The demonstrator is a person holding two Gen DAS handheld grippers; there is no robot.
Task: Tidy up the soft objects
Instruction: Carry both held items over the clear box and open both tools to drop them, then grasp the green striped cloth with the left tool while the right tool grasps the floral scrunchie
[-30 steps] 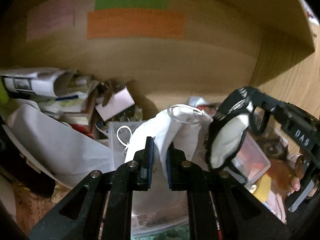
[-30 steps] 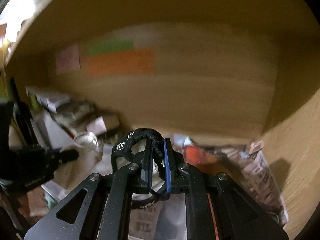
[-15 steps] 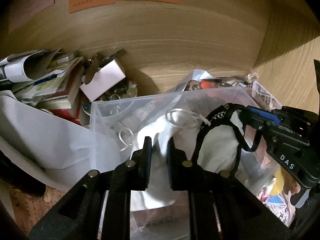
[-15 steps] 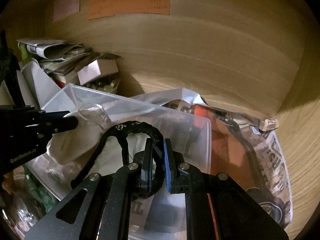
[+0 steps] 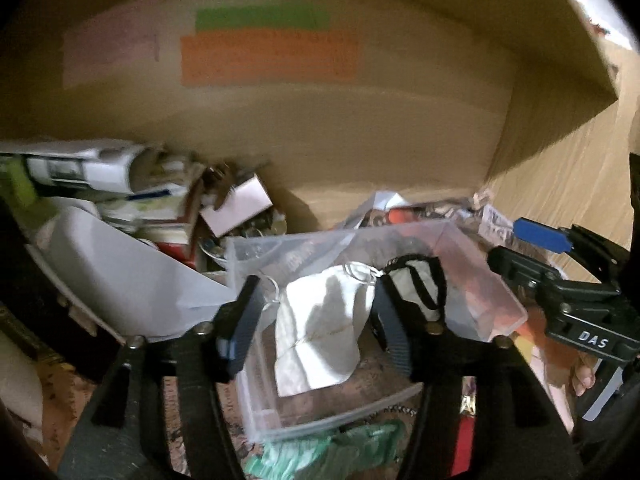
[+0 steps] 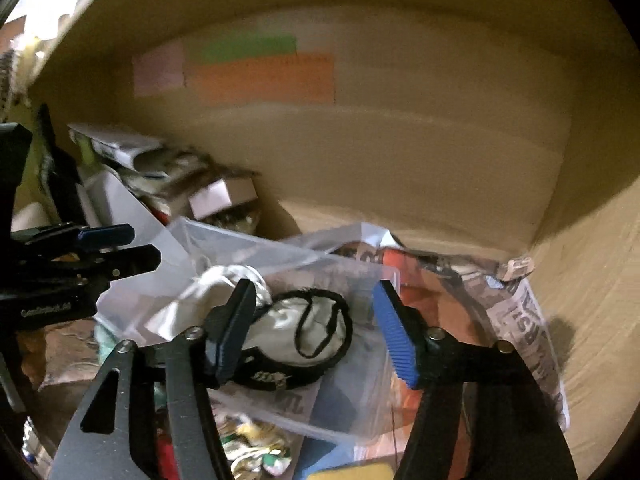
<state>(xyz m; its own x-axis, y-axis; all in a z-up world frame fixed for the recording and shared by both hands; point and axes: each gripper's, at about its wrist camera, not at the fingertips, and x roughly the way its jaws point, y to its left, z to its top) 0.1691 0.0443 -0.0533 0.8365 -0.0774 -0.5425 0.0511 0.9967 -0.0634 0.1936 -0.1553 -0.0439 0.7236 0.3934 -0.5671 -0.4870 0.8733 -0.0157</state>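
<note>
Since a second ago we let go: white cloth and black-trimmed mask now lie inside the clear bin. Left gripper and right gripper hang spread, empty, above the bin, likely to free both pieces. Newspaper beside the bin.

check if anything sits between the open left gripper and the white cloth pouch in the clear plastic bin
Nothing visible does. The left gripper is open above the clear plastic bin, and the white cloth pouch lies in plain sight between its fingers. The black-trimmed pouch lies beside it on the right, not over it.
</note>
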